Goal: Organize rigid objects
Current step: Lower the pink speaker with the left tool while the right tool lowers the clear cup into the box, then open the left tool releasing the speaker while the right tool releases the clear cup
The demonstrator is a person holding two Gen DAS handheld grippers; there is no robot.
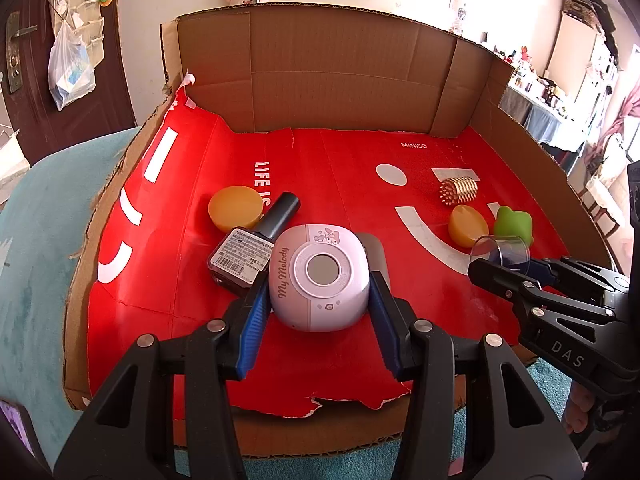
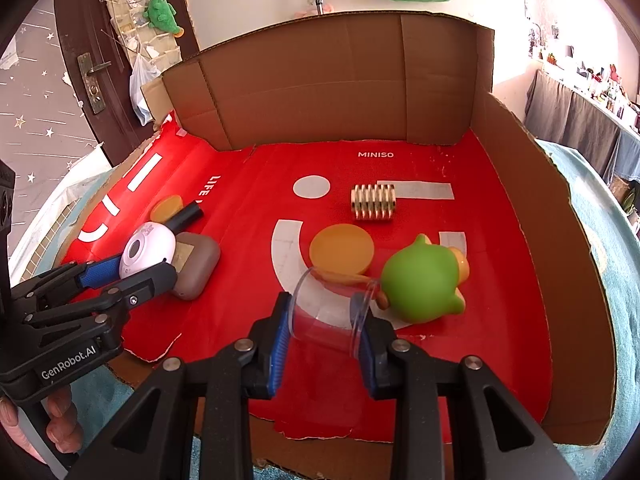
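Observation:
My left gripper is shut on a lilac "My Melody" device, also in the right wrist view. It rests beside a dark nail-polish bottle and against a brown-grey case. My right gripper is shut on a clear plastic cylinder, also in the left wrist view, next to a green frog toy. Two yellow discs and a gold ribbed roller lie on the red sheet.
Everything sits on a red MINISO sheet inside a cut-open cardboard box with tall back and right walls. A teal cloth lies under the box. A door with hanging bags stands at the left.

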